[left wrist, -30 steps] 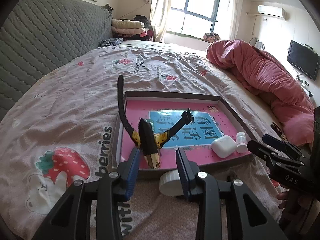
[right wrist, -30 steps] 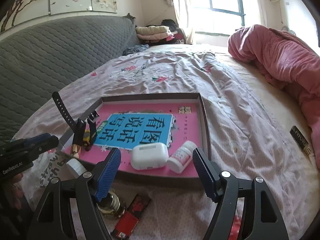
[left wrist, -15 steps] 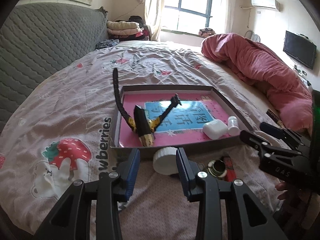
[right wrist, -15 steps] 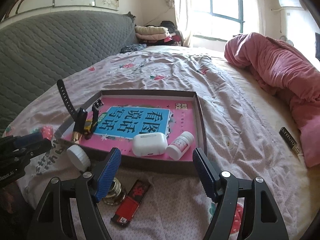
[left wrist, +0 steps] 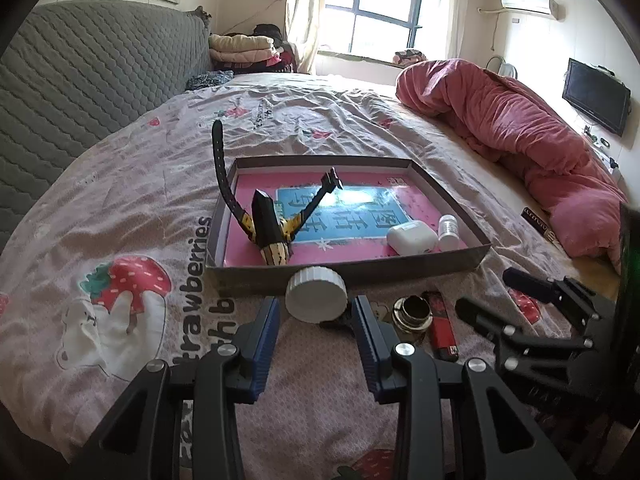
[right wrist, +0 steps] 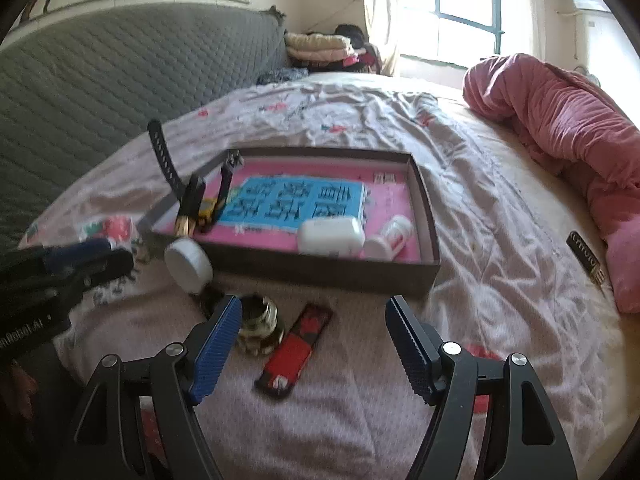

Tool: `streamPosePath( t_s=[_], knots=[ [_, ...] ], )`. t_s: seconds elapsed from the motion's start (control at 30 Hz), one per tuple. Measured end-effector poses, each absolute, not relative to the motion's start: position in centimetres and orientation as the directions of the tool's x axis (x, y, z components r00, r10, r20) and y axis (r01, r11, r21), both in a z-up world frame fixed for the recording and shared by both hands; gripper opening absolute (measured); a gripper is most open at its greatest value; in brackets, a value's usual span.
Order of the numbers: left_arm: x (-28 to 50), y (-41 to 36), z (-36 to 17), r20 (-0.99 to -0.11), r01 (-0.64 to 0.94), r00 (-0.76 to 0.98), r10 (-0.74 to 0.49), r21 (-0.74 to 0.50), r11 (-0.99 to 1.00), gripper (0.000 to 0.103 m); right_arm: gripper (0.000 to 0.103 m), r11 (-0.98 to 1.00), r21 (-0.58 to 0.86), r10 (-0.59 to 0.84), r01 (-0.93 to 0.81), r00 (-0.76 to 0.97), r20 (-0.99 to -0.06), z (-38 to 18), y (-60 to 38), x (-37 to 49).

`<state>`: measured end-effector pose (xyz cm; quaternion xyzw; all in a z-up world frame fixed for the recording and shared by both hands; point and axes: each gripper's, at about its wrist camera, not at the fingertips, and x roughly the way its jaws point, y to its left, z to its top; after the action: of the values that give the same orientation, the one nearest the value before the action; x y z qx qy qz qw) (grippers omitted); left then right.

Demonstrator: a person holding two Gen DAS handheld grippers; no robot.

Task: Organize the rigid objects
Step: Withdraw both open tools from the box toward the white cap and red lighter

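A shallow box (left wrist: 352, 270) (right wrist: 320, 274) with a pink floor lies on the bed. In it are a black-and-yellow watch (left wrist: 268, 224) (right wrist: 192, 204), a white earbud case (left wrist: 411, 237) (right wrist: 330, 235) and a small white bottle (left wrist: 448, 231) (right wrist: 387, 237). In front of the box lie a white round lid (left wrist: 316, 294) (right wrist: 188, 260), a small glass jar (left wrist: 412, 314) (right wrist: 258, 324) and a red lighter (left wrist: 442, 332) (right wrist: 295, 346). My left gripper (left wrist: 316, 320) is open, its tips on either side of the lid. My right gripper (right wrist: 314, 332) is open and empty above the jar and lighter.
A dark narrow item with gold lettering (left wrist: 538, 222) (right wrist: 586, 258) lies to the right near the rolled pink duvet (left wrist: 520, 132). A grey quilted headboard (left wrist: 80, 80) is at the left. Folded clothes (left wrist: 244, 46) are at the far end.
Both grippers have pulled back from the box toward the bed's near edge. The lid, jar and lighter have come into fuller view. Neither gripper has taken hold of anything.
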<state>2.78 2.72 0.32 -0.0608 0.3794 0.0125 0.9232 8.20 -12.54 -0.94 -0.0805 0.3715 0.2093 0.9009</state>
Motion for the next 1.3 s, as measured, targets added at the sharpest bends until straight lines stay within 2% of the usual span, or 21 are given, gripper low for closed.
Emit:
streamPosePath(
  t_s=[0.27, 0.57, 0.97, 1.3],
  knots=[
    [2.3, 2.3, 0.3, -0.715, -0.059, 0.697, -0.06, -0.14, 0.988, 0.037, 0.075, 0.89, 0.02, 0.317, -0.455, 0.589, -0.743, -2.1, -12.0, 6.8],
    [1.9, 2.0, 0.0, -0.726, -0.043, 0.685, -0.06, -0.122, 0.992, 0.037, 0.075, 0.88, -0.016, 0.285, -0.474, 0.556, -0.781, -3.4, -10.8, 6.7],
    [2.4, 1.8, -1.0, -0.74, -0.038, 0.669, -0.072, -0.131, 0.991, 0.037, 0.075, 0.904, 0.064, 0.298, -0.423, 0.514, -0.804, -4.7, -11.4, 8.2],
    [3.2, 2.3, -1.8, -0.75, -0.058, 0.658, -0.075, -0.15, 0.987, 0.037, 0.075, 0.916, -0.011, 0.222, -0.401, 0.53, -0.818, -6.2, -10.8, 9.4]
  ],
)
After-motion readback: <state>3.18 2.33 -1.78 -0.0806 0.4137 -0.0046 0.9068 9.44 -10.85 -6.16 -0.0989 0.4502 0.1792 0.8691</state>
